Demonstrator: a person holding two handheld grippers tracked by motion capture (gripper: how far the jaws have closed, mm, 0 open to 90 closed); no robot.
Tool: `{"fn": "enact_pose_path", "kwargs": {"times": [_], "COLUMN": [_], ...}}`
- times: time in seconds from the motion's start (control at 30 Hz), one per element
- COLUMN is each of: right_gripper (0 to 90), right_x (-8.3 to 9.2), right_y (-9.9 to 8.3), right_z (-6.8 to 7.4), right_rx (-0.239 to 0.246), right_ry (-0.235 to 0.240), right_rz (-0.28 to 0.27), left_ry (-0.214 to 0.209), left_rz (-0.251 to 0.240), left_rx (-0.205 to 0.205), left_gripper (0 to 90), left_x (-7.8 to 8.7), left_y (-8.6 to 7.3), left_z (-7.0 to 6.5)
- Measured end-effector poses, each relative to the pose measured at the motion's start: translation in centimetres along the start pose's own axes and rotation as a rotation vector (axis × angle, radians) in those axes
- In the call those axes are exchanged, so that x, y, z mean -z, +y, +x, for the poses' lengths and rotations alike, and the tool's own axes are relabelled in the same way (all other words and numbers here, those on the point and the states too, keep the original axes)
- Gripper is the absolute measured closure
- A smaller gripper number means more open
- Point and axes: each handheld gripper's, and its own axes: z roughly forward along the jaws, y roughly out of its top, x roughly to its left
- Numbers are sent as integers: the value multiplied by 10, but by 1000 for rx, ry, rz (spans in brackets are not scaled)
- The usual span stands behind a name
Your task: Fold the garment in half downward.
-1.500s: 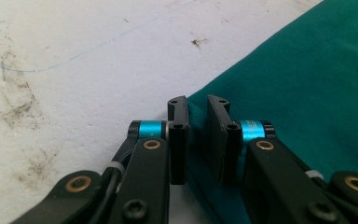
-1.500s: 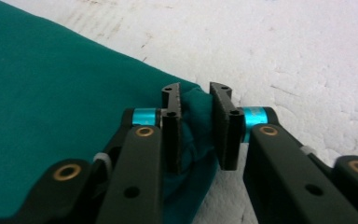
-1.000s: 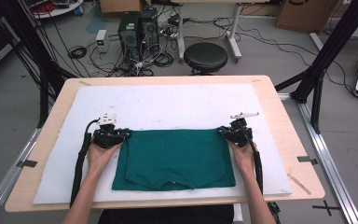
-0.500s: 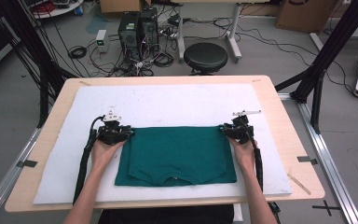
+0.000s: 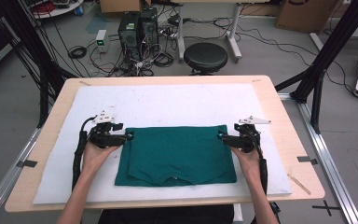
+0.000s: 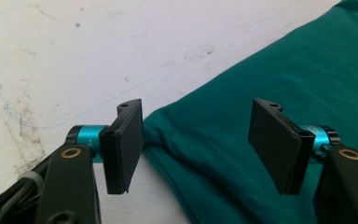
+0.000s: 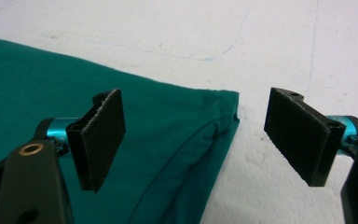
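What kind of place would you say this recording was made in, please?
Most likely a lab or workshop: desktop computers with tangled cables on the floor, black framing struts around the wooden table, and cardboard boxes behind.

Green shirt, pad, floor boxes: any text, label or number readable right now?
None legible.
The green shirt shows no print.
The white pad carries only faint blue pen lines, no words.
The cardboard box has a dark mark, too blurred to read.

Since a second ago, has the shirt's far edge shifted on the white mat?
Yes. The green shirt's far edge lies slightly nearer the person, leaving more white mat beyond it.
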Motion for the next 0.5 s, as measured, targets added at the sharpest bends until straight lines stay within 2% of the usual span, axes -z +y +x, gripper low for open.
{"fn": "enact_pose_path", "kwargs": {"times": [0.2,0.27,0.4,0.5], "right_gripper": [207,207,207,207], "right_x": [16,20,27,33], "right_y": [-9,-12,-17,-22], "right_z": [7,10,18,23], "right_rx": [33,41,66,77], "right_ry": [16,25,35,36], "right_rz": [-26,-36,-39,-42], "left_ry": [1,-6,-32,-34], "left_rz": [-43,-55,-59,-68], "left_rx": [-26,-24,-40,-47], "left_gripper": [300,298,294,294], "left_x": [20,26,37,46], "left_y": [-6,-11,-20,-26], "left_z": [-7,-8,-10,-10]}}
